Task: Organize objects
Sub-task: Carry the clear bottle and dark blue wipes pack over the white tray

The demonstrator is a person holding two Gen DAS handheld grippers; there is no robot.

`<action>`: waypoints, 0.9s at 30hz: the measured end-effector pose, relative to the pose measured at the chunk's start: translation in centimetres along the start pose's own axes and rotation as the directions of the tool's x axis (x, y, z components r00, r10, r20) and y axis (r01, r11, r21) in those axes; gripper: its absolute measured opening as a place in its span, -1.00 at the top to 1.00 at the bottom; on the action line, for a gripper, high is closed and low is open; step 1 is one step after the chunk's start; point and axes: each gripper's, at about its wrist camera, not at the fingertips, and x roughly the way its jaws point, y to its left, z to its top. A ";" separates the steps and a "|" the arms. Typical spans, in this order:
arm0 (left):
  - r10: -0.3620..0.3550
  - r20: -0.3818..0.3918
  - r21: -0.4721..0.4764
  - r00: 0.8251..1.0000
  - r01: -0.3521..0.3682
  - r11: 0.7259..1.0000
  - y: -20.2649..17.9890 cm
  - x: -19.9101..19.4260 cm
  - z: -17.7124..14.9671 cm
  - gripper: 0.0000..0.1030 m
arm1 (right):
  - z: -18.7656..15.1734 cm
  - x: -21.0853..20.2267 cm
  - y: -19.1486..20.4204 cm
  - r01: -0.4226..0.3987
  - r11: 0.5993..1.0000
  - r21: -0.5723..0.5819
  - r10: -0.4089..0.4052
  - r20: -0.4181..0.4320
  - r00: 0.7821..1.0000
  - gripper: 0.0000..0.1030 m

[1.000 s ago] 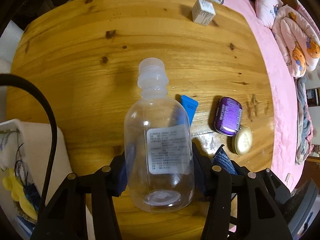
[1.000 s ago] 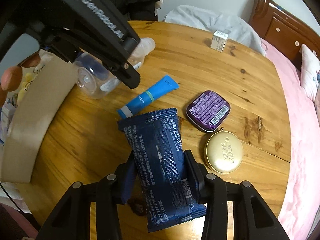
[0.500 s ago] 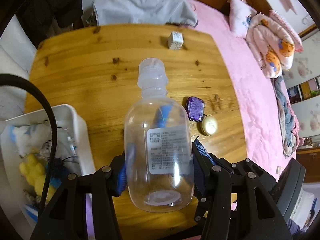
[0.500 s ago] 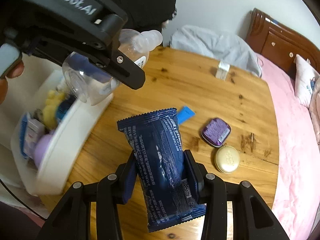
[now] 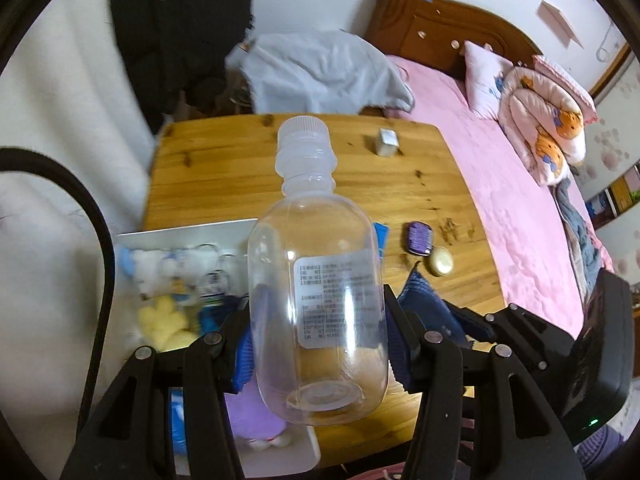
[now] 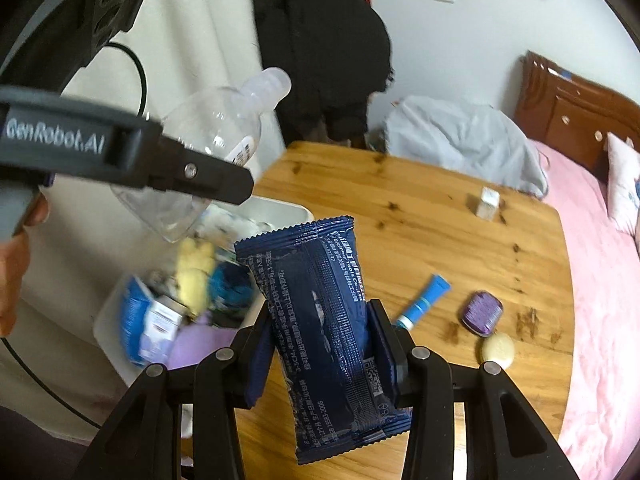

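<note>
My left gripper (image 5: 320, 344) is shut on a clear plastic bottle (image 5: 316, 280) with a white cap, held high above the wooden table (image 5: 240, 176). In the right wrist view that bottle (image 6: 208, 152) hangs over a white bin (image 6: 280, 208) at the table's left edge. My right gripper (image 6: 324, 352) is shut on a dark blue snack packet (image 6: 320, 320), lifted beside the bin. The packet (image 5: 424, 300) shows at the right of the left wrist view. The bin (image 5: 188, 232) holds soft toys and small packs.
On the table lie a blue tube (image 6: 424, 300), a purple tin (image 6: 482, 312), a gold round tin (image 6: 498, 350) and a small white box (image 6: 488, 202). A grey cloth (image 6: 460, 136) lies behind the table; a pink bed (image 5: 500, 184) runs along its right side.
Both grippers have risen well above the table with the bottle and the packet and shifted left. The white bin has come into view beneath them.
</note>
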 end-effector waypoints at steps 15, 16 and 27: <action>0.182 0.130 -0.122 0.975 -0.167 0.978 6.0 -4.8 -2.5 -0.10 | 4.4 -0.4 6.0 -0.089 0.995 -0.042 0.091 0.052 0.994 0.13; 0.196 0.131 -0.130 0.972 -0.179 0.975 6.3 -4.8 -2.7 -0.10 | 4.7 -0.3 6.3 -0.095 0.995 -0.037 0.097 0.051 0.994 0.13; 0.315 0.163 -0.196 0.935 -0.282 0.939 7.5 -5.2 -4.1 -0.11 | 6.6 1.5 8.2 -0.124 0.992 0.002 0.124 0.013 0.992 0.13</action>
